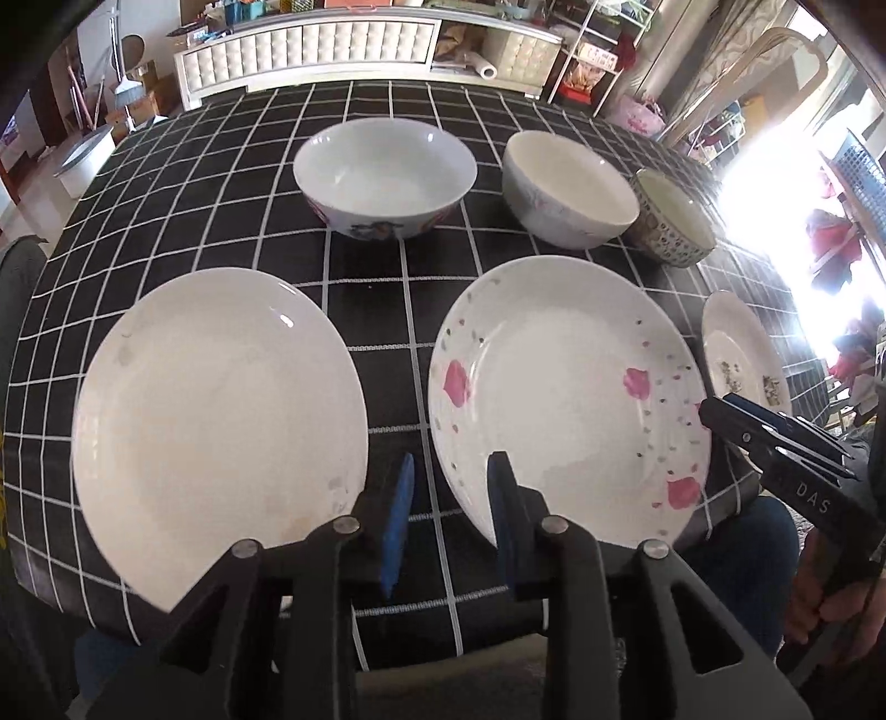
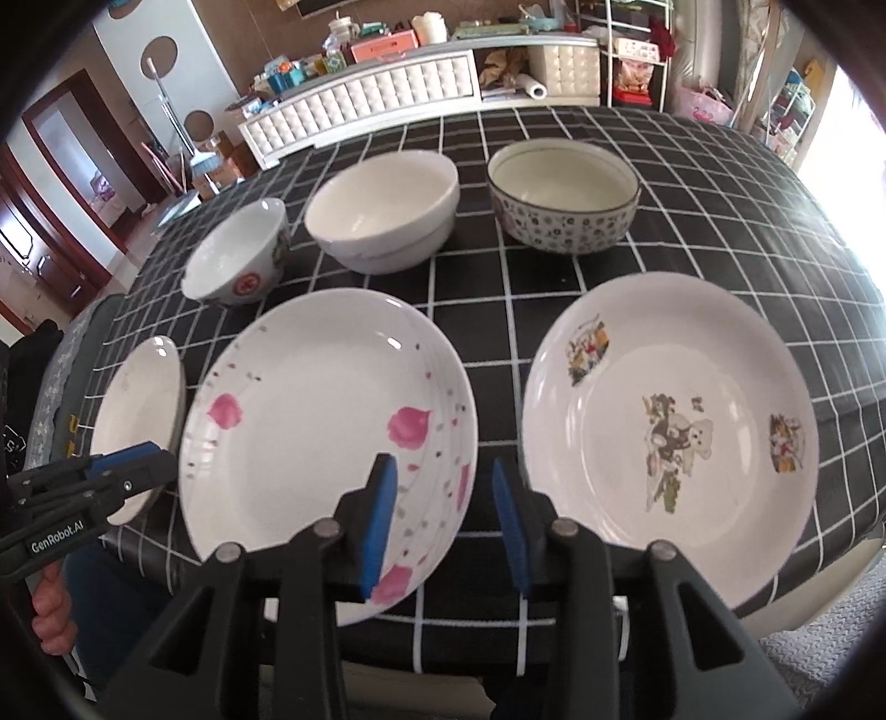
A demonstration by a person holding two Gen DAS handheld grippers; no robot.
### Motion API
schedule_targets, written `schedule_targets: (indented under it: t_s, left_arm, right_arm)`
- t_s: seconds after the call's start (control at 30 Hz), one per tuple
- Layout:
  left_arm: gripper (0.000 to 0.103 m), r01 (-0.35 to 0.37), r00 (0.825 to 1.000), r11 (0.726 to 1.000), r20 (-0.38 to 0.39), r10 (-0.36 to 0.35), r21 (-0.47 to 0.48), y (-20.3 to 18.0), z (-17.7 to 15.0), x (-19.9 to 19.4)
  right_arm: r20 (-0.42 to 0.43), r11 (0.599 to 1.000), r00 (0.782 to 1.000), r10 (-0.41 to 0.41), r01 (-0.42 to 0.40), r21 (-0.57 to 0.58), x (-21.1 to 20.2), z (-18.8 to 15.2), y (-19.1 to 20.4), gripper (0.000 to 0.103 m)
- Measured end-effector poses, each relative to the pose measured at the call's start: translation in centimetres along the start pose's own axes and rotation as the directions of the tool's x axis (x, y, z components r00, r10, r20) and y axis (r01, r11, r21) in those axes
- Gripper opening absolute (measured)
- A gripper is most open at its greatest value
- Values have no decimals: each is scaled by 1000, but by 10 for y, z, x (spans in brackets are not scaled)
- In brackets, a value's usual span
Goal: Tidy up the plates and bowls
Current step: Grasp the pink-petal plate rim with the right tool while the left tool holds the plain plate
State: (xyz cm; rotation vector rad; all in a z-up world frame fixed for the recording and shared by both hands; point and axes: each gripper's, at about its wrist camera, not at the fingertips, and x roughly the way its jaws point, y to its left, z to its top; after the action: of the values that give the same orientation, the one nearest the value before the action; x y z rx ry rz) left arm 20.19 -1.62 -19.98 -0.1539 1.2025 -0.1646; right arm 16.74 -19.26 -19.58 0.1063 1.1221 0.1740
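Three plates lie along the near edge of the table: a plain white plate [image 1: 221, 415], a pink-flowered plate [image 1: 565, 399] [image 2: 310, 399] and a cartoon-printed plate [image 2: 692, 387]. Behind them stand a white bowl with a painted outside [image 1: 382, 171], a plain white bowl [image 2: 382, 216] and a dot-patterned bowl [image 2: 565, 194]. My left gripper [image 1: 451, 471] hovers open at the flowered plate's left rim. My right gripper [image 2: 443, 471] hovers open at the same plate's right rim. In both views the rim shows between the blue pads, which do not press on it.
A black tablecloth with a white grid [image 1: 387, 310] covers the table; its near edge runs just below the plates. A white padded cabinet [image 1: 310, 50] and cluttered shelves stand beyond the far side. A person's hand [image 2: 50, 609] holds the left gripper's handle.
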Motion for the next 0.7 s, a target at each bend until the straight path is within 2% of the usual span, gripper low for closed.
schedule_targets:
  t_s: [0.17, 0.23, 0.3, 0.37, 0.7]
  left_arm:
    - [25, -2, 1000, 1000, -14, 2, 4, 1, 8, 13]
    - [18, -3, 1000, 1000, -23, 3, 11, 1, 10, 17]
    - [17, -9, 1000, 1000, -28, 10, 19, 1, 11, 22]
    - [12, -11, 999, 1000, -37, 12, 25, 1, 12, 27]
    - [10, -8, 999, 999, -32, 10, 40, -3, 15, 34]
  right_arm:
    - [-12, 1000, 1000, -16, 16, -17, 9, 5, 0, 41]
    - [-16, 999, 1000, -26, 26, -24, 11, 7, 0, 41]
    - [-19, 999, 999, -35, 34, -30, 13, 8, -1, 41]
    - [-16, 999, 999, -40, 40, -32, 14, 8, -2, 40]
    - [-28, 999, 999, -32, 31, -36, 17, 6, -3, 16]
